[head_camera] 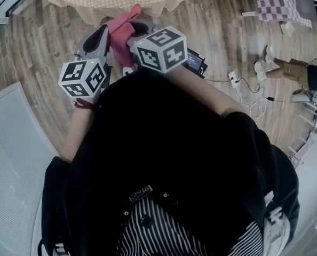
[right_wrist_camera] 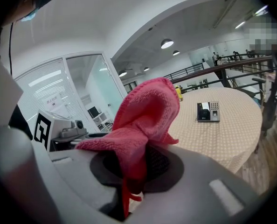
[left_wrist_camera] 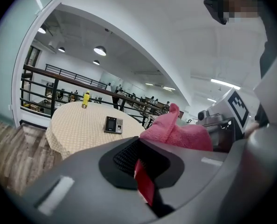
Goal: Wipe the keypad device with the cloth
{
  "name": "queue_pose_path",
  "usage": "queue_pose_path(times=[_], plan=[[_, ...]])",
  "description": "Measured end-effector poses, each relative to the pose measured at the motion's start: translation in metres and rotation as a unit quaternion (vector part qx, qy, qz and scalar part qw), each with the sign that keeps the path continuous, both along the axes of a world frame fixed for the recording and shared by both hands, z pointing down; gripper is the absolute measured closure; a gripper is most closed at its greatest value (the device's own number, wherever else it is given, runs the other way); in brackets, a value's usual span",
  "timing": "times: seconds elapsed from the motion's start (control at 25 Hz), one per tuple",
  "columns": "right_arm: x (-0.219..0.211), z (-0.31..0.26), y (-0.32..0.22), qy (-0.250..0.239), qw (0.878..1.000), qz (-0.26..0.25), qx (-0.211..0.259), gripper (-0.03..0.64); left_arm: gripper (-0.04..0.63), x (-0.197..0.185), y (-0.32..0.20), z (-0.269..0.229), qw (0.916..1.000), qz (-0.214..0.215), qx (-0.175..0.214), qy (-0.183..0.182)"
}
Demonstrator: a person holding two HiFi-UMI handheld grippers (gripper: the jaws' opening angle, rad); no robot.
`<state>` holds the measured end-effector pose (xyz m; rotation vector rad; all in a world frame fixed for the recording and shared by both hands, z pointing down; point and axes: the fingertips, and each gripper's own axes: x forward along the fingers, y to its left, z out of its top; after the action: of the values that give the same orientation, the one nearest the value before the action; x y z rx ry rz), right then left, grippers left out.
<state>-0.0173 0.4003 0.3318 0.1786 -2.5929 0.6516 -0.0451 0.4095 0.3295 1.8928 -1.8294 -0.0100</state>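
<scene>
Here the right claw (right_wrist_camera: pixel 134 168) clamps the pink cloth (right_wrist_camera: pixel 143 118); the left claw (left_wrist_camera: pixel 141 166) is closed, the keypad device (left_wrist_camera: pixel 113 124) lying on the table (left_wrist_camera: pixel 73 130).

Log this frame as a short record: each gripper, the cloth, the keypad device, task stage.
left gripper: jaws together, not on the cloth
right gripper: shut on the pink cloth
keypad device: lying on the checked table, apart from both grippers
yellow bottle: upright near the table's far edge
task stage: wiping not begun
</scene>
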Motion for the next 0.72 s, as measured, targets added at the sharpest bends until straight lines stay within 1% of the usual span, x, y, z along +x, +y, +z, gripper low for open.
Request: queue_pose_path(times=[0.24,0.4,0.72], plan=[[-0.011,0.005,-0.076,-0.001,1.0,0.003,-0.014,0.554,0.598,-0.01,-0.075,0.004,0.9998,0.008,-0.013,-0.01],[-0.03,-0.001,-0.129,-0.008,1.0,-0.003,-0.017,0.554,0.598,-0.029,-0.128,-0.002,0.9998,-0.001,-0.013,-0.014],[-0.051,-0.012,-0.231,-0.016,0.999,-0.024,-0.03,0.554,0.598,-0.05,-0.228,-0.014,0.9992,-0.022,-0.025,-0.02]])
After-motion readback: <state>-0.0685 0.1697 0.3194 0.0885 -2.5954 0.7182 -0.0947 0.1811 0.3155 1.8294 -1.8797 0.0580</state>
